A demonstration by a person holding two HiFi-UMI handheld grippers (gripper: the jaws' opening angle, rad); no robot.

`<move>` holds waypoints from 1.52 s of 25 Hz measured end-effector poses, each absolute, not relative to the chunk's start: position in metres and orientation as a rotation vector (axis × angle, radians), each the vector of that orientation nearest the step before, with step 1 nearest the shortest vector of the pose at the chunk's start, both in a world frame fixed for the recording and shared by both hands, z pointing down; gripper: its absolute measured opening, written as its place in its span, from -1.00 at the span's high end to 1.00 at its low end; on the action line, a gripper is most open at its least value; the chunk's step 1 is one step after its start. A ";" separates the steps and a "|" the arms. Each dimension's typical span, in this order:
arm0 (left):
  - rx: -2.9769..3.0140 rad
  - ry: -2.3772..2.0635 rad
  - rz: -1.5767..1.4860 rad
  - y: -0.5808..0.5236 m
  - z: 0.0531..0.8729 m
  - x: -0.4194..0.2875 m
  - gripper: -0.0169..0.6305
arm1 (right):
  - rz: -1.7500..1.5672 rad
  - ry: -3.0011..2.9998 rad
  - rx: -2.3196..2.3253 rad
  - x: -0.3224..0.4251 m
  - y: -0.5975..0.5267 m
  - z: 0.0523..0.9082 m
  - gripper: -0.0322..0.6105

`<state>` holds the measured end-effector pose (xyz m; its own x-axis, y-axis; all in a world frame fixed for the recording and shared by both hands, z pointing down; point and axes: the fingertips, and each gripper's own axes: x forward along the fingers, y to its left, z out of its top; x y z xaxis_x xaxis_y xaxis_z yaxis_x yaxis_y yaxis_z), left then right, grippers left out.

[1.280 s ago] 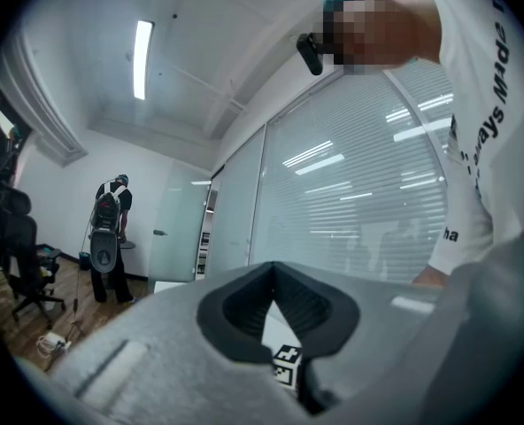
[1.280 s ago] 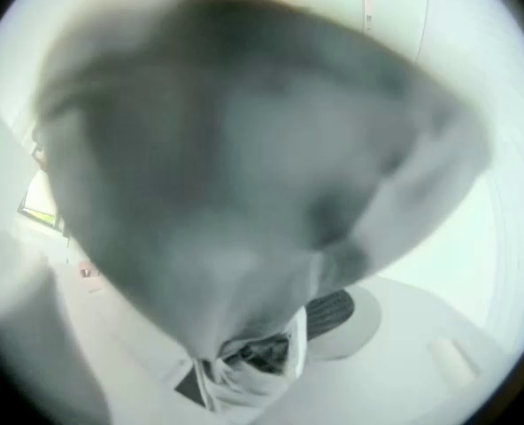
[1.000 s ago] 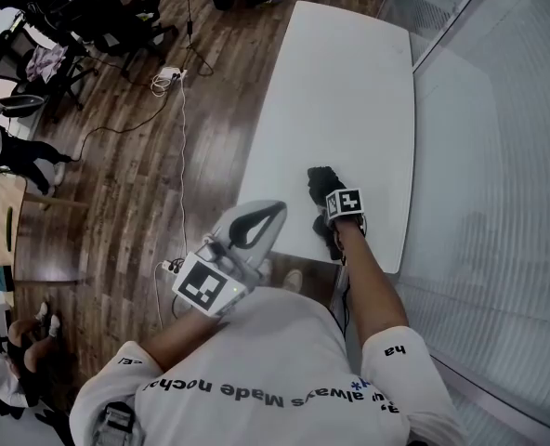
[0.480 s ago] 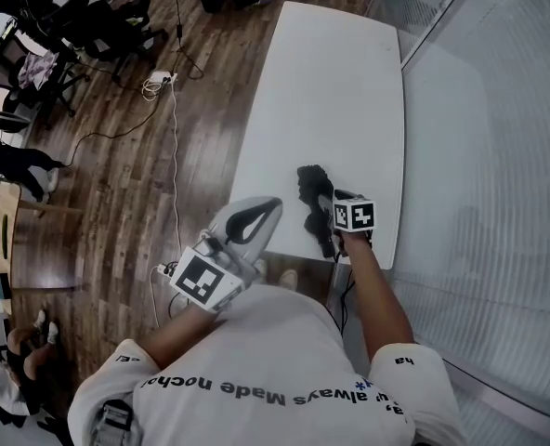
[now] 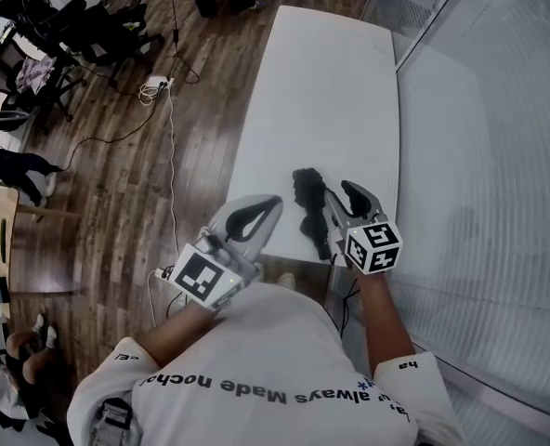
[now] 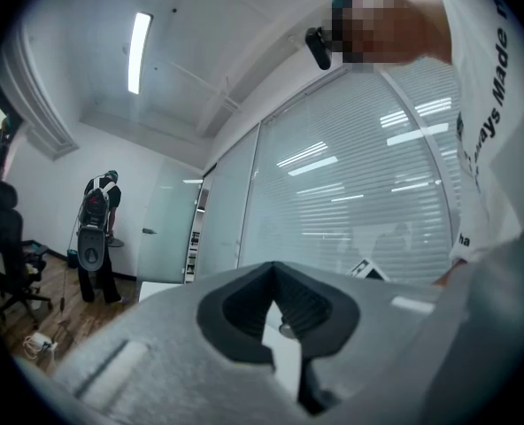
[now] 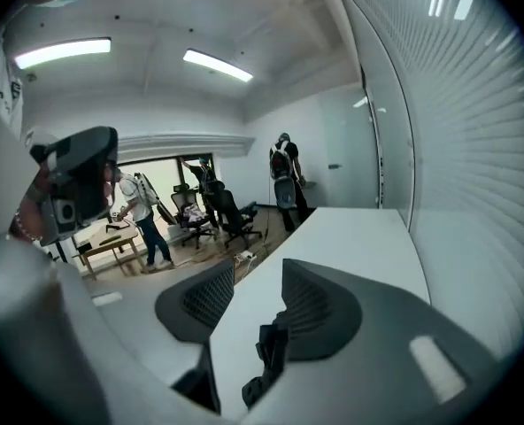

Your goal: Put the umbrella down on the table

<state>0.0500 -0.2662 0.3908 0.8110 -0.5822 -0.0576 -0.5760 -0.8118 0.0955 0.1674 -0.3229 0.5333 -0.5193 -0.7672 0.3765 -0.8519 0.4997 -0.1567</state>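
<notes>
The black folded umbrella (image 5: 307, 204) lies on the white table (image 5: 331, 91) near its front edge. In the right gripper view the umbrella (image 7: 267, 357) shows low down, on the table below the jaws. My right gripper (image 5: 346, 193) hangs above and just right of it. The jaws of the right gripper (image 7: 249, 283) are closing, with nothing between the pads. My left gripper (image 5: 259, 210) is held off the table's front left corner, beside the person's body. The left gripper (image 6: 275, 277) has its jaws together and holds nothing.
A glass wall with blinds (image 5: 498, 156) runs along the table's right side. Wooden floor (image 5: 145, 156) with a cable and power strip (image 5: 154, 84) lies to the left. Office chairs (image 5: 89, 21) and people stand at the far left.
My right gripper has lifted up off the umbrella toward the camera and its jaws have narrowed. The umbrella stays lying on the table. The left gripper has kept still.
</notes>
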 end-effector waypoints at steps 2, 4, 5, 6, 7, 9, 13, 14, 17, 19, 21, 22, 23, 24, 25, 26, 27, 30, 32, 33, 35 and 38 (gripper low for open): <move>2.923 -0.930 -0.134 -0.267 0.388 0.052 0.94 | 0.361 -2.524 1.400 0.168 -0.316 0.503 0.41; 2.927 -0.927 -0.140 -0.266 0.388 0.054 0.94 | 0.262 -2.555 1.424 0.170 -0.305 0.478 0.43; 2.927 -0.927 -0.142 -0.266 0.389 0.055 0.94 | 0.231 -2.572 1.436 0.169 -0.298 0.467 0.44; 2.927 -0.927 -0.144 -0.266 0.388 0.054 0.94 | 0.210 -2.592 1.446 0.169 -0.292 0.457 0.45; 2.925 -0.927 -0.146 -0.267 0.387 0.053 0.94 | 0.192 -2.611 1.452 0.167 -0.287 0.447 0.46; 2.922 -0.929 -0.149 -0.269 0.385 0.051 0.94 | 0.138 -2.644 1.454 0.162 -0.276 0.428 0.48; 2.919 -0.931 -0.154 -0.269 0.385 0.056 0.94 | 0.063 -2.683 1.484 0.165 -0.256 0.401 0.52; 2.919 -0.929 -0.157 -0.269 0.384 0.059 0.94 | 0.061 -2.691 1.495 0.167 -0.252 0.396 0.53; 2.918 -0.917 -0.173 -0.268 0.381 0.063 0.94 | 0.057 -2.711 1.527 0.169 -0.243 0.385 0.55; 2.920 -0.907 -0.176 -0.266 0.382 0.065 0.94 | 0.048 -2.710 1.546 0.169 -0.239 0.383 0.58; 2.920 -0.900 -0.176 -0.265 0.383 0.067 0.94 | 0.053 -2.711 1.558 0.169 -0.236 0.383 0.58; 2.920 -0.899 -0.177 -0.265 0.383 0.068 0.94 | 0.058 -2.714 1.559 0.169 -0.236 0.383 0.58; 2.919 -0.898 -0.178 -0.265 0.384 0.068 0.94 | 0.058 -2.717 1.555 0.167 -0.235 0.384 0.58; 2.919 -0.898 -0.177 -0.264 0.386 0.068 0.94 | 0.053 -2.721 1.548 0.166 -0.235 0.386 0.58; 2.919 -0.899 -0.175 -0.264 0.388 0.069 0.94 | 0.046 -2.725 1.539 0.165 -0.234 0.388 0.58; 2.920 -0.901 -0.172 -0.264 0.390 0.069 0.94 | 0.040 -2.729 1.533 0.164 -0.233 0.389 0.58; 2.919 -0.902 -0.168 -0.264 0.391 0.069 0.94 | 0.037 -2.731 1.533 0.164 -0.233 0.390 0.58; 2.917 -0.905 -0.164 -0.266 0.388 0.068 0.94 | 0.041 -2.730 1.553 0.166 -0.236 0.385 0.58; 2.916 -0.906 -0.164 -0.268 0.387 0.068 0.94 | 0.043 -2.731 1.555 0.166 -0.237 0.384 0.58; 2.915 -0.906 -0.163 -0.268 0.388 0.067 0.94 | 0.043 -2.731 1.551 0.165 -0.238 0.384 0.58; 2.916 -0.906 -0.162 -0.269 0.389 0.068 0.94 | 0.037 -2.727 1.540 0.164 -0.239 0.386 0.58; 2.924 -0.906 -0.175 -0.271 0.388 0.069 0.94 | 0.030 -2.721 1.538 0.165 -0.241 0.387 0.58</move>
